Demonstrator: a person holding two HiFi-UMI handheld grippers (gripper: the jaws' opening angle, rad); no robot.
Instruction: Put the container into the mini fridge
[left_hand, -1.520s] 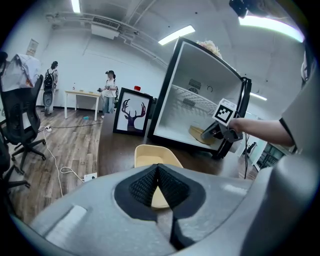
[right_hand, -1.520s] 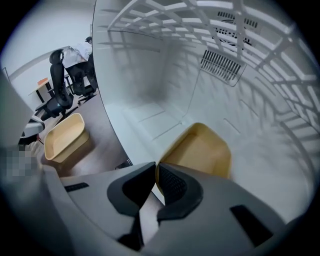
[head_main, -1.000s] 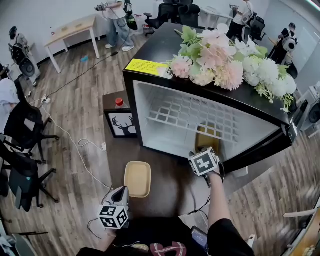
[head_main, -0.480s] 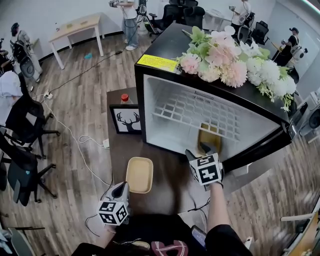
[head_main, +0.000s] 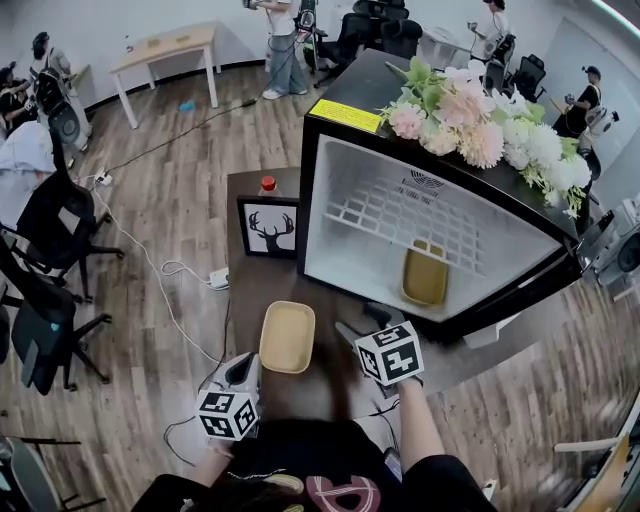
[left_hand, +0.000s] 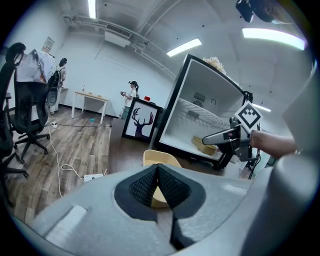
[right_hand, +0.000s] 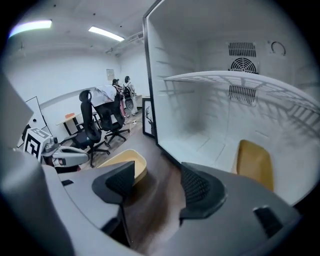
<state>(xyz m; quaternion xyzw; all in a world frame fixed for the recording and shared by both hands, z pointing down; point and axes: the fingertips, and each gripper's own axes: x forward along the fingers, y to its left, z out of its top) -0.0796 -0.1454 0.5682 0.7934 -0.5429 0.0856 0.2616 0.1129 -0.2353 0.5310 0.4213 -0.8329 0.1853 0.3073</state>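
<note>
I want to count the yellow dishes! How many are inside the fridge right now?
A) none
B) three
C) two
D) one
D: one container lies on the floor of the fridge, under the wire shelf. A second container sits outside on the table.

Ceiling strip lights (left_hand: 185, 46) are lighting the room brightly and evenly. The white fridge (right_hand: 200, 115) is glowing inside, its wire shelf (right_hand: 240, 82) casting soft shadows. My wide-angle views are bending straight lines, darkening at the corners.
</note>
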